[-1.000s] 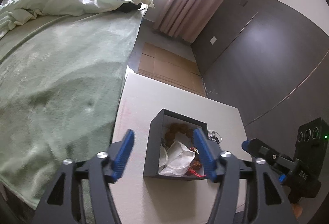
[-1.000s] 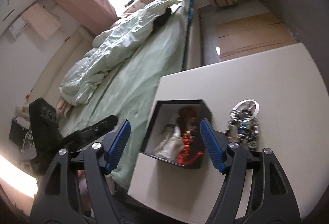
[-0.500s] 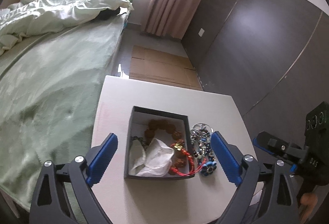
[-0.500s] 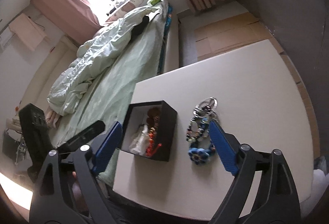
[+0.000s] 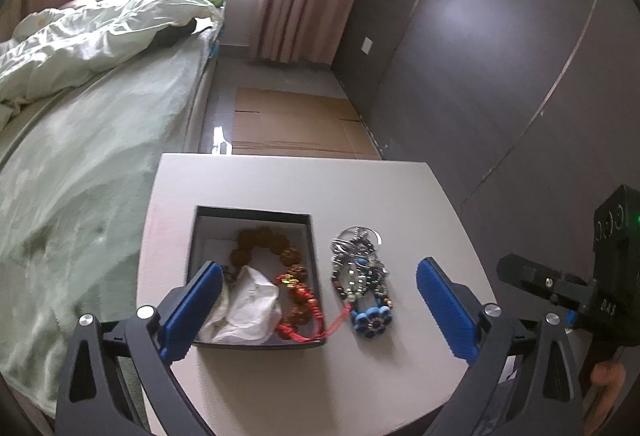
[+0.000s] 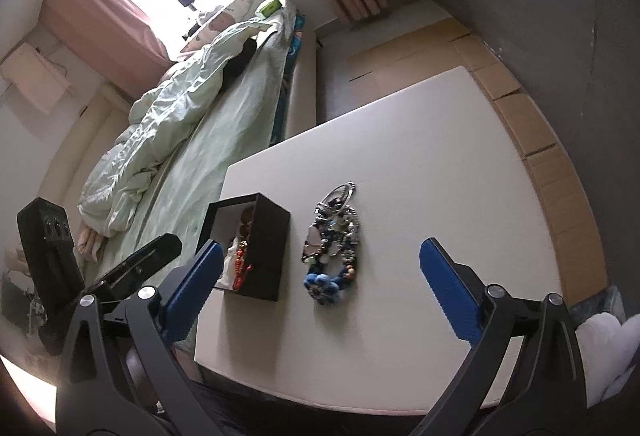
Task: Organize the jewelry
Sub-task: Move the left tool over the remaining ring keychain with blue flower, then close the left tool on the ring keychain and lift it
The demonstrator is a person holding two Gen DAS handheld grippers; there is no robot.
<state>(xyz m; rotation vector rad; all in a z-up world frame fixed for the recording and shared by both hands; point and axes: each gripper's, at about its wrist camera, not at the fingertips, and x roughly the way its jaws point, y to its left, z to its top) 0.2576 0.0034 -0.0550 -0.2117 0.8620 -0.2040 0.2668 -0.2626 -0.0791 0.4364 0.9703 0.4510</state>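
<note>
Both grippers, left [image 5: 318, 310] and right [image 6: 320, 284], hang spread wide above the white table [image 5: 360, 191], holding nothing. Black box [image 5: 256, 278] has a brown bead bracelet [image 5: 276, 256] and maybe crumpled tissue; the beaded jewelry pile [image 6: 334, 244] lies just beside it. Green bed [image 5: 88, 163] alongside.

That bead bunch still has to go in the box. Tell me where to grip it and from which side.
Judging by its pose, take the bead bunch with the right hand-held gripper from above, pinching across its thick beaded middle. It lies flat and elongated on the table, right of the black box, so a side approach finds nothing to catch.
</note>
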